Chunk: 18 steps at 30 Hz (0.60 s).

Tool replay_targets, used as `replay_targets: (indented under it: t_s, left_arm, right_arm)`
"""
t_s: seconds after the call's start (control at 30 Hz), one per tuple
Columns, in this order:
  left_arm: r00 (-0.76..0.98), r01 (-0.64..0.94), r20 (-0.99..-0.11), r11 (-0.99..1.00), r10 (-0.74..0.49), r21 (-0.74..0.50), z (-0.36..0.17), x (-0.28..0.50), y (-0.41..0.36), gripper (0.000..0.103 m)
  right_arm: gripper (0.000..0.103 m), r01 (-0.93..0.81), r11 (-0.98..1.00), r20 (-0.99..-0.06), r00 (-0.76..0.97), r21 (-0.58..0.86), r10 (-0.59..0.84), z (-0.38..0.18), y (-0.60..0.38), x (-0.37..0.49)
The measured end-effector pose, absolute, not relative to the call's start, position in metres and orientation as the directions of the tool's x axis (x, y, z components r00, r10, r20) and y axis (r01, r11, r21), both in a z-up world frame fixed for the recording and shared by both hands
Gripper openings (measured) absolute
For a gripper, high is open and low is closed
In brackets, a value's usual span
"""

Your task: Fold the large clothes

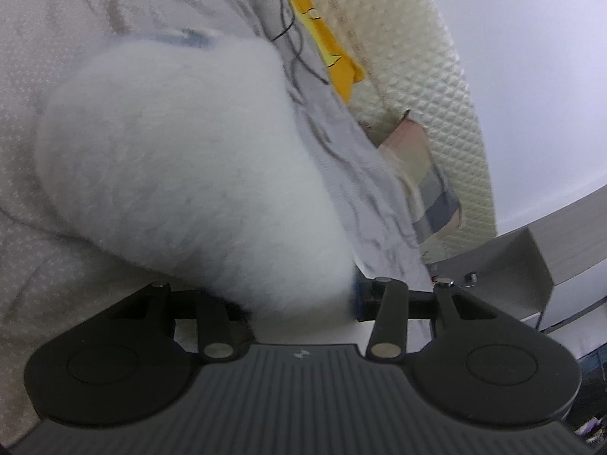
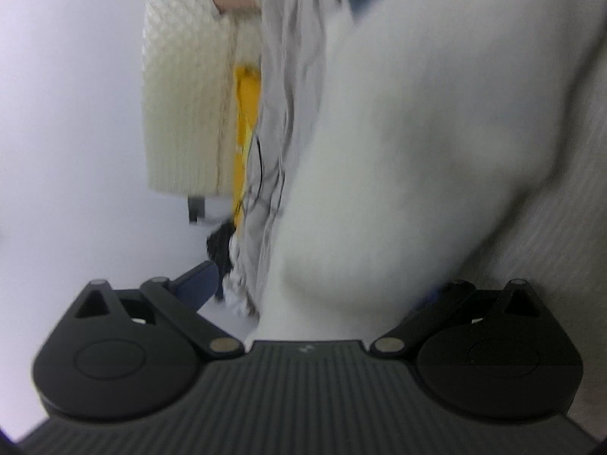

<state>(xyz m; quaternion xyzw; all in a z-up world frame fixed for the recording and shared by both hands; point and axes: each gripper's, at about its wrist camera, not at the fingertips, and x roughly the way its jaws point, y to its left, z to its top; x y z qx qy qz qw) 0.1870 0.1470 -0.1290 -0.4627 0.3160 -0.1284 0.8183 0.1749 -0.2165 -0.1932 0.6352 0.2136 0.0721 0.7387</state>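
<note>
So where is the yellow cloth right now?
The yellow cloth lies top centre in the left wrist view, between the grey patterned sheet and the cream quilted mattress.

Both wrist cameras look along their jaws, very close, sharing the fluffy white garment (image 1: pixel 182 174).

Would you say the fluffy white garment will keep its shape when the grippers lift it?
Probably not. The fluffy white garment bulges in soft rounded folds, so it should flop and sag. Its fuzzy pile suggests the pads will grip rather than slip. It looks bulky but likely light.
</note>
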Motion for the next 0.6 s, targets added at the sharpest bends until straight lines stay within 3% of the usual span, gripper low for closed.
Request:
replay_targets:
  t_s: [0.27,0.53,0.57,0.6]
  left_arm:
    - [0.785,-0.042,-0.344,0.51,-0.515,-0.859,-0.128,0.181,0.15,0.05]
    - [0.779,-0.079,-0.374,0.512,-0.504,-0.855,-0.135,0.179,0.156,0.05]
    - [0.777,-0.087,-0.383,0.518,-0.499,-0.851,-0.136,0.18,0.157,0.05]
    - [0.776,-0.097,-0.393,0.522,-0.493,-0.847,-0.138,0.18,0.159,0.05]
  right_arm:
    - [0.102,0.326,0.129,-0.348,0.908,0.937,0.232,-0.211,-0.242,0.163]
    - [0.103,0.284,0.132,-0.308,0.923,0.95,0.232,-0.221,-0.251,0.187]
    - [0.101,0.303,0.155,-0.334,0.912,0.94,0.24,-0.222,-0.257,0.188]
    - [0.093,0.33,0.192,-0.371,0.896,0.924,0.243,-0.222,-0.256,0.194]
